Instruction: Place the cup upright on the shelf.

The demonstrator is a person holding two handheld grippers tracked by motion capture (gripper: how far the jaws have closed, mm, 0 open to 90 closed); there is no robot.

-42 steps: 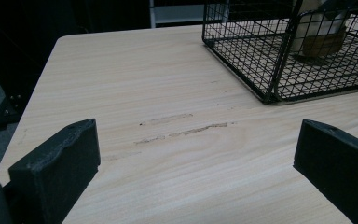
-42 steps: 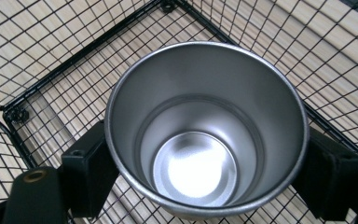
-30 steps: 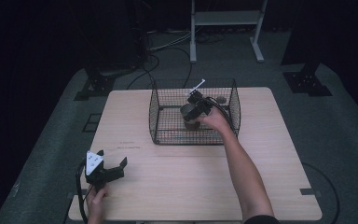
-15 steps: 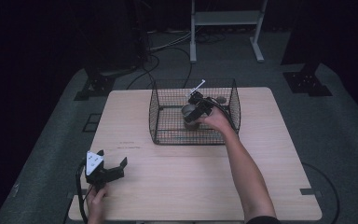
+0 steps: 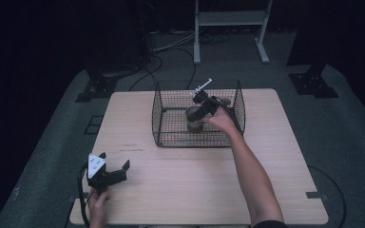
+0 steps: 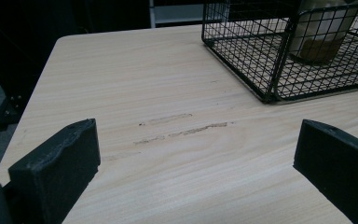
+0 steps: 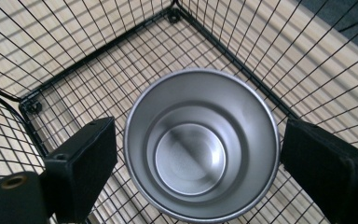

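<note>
A steel cup (image 7: pixel 200 149) stands upright on the floor of a black wire basket (image 5: pixel 159 118), seen from straight above in the right gripper view. My right gripper (image 7: pixel 198 154) is down inside the basket and open. Its jaws flank the cup's rim on both sides with thin gaps. In the high view the right gripper (image 5: pixel 202 108) hovers over the cup (image 5: pixel 195 123) near the basket's middle. My left gripper (image 5: pixel 110 172) rests open near the table's front left corner with nothing between its jaws. From the left gripper (image 6: pixel 196 158) the cup (image 6: pixel 321 32) shows through the basket wall (image 6: pixel 242 51).
The basket sits at the back centre of a light wooden table (image 5: pixel 195 185). Faint scuff marks (image 6: pixel 182 128) lie on the wood ahead of the left gripper. A white metal stand (image 5: pixel 230 28) and cables are on the floor behind the table.
</note>
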